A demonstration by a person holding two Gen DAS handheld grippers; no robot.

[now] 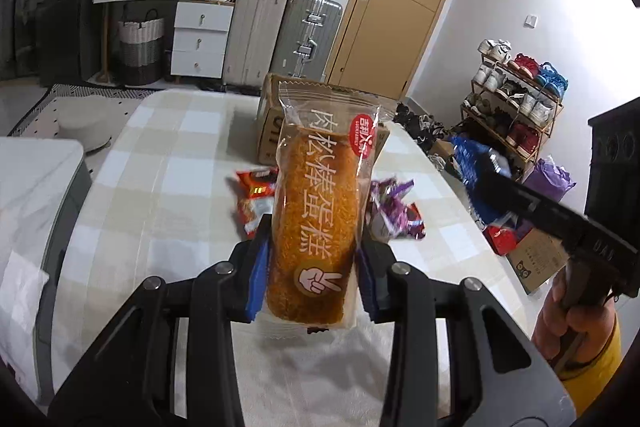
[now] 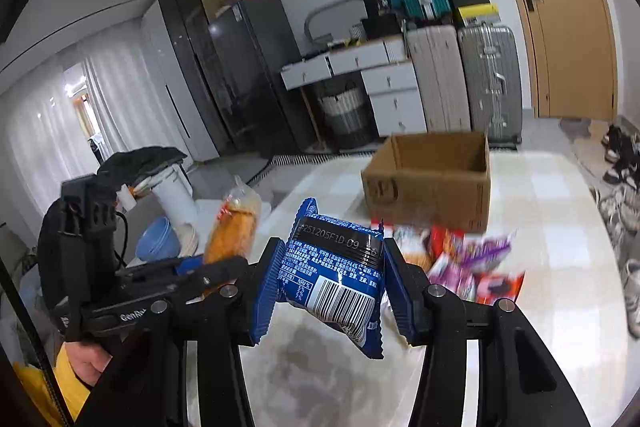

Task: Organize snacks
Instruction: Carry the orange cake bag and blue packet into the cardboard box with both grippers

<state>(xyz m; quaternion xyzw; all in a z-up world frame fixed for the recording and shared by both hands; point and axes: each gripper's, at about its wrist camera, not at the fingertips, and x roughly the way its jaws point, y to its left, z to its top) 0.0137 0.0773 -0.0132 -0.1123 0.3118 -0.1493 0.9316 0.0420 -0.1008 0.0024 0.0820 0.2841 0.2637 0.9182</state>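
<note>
Snacks are up off the table in both grippers. The left gripper [image 1: 314,267] is clamped on a clear-wrapped meat floss cake roll [image 1: 316,203], which stands upright between its blue pads, gripped at the lower half with the top reaching well past the fingertips. The right gripper [image 2: 330,279] pinches a blue snack packet [image 2: 336,275] by its sides, barcode facing the camera (the packet is bowed between the pads). Both tools point forward and somewhat down over the table; a hand [image 1: 576,319] with a yellow sleeve grips the right tool's handle, and another hand [image 2: 90,359] holds the left one. Beyond the fingertips, a loose heap of red and purple snack packs [image 2: 472,263] lies on the checked tablecloth [image 1: 168,155]. Just behind the heap stands an open cardboard box [image 2: 436,179]. Further off are suitcases [image 2: 464,79], white drawers [image 1: 200,39] and a shoe rack [image 1: 516,103].
</note>
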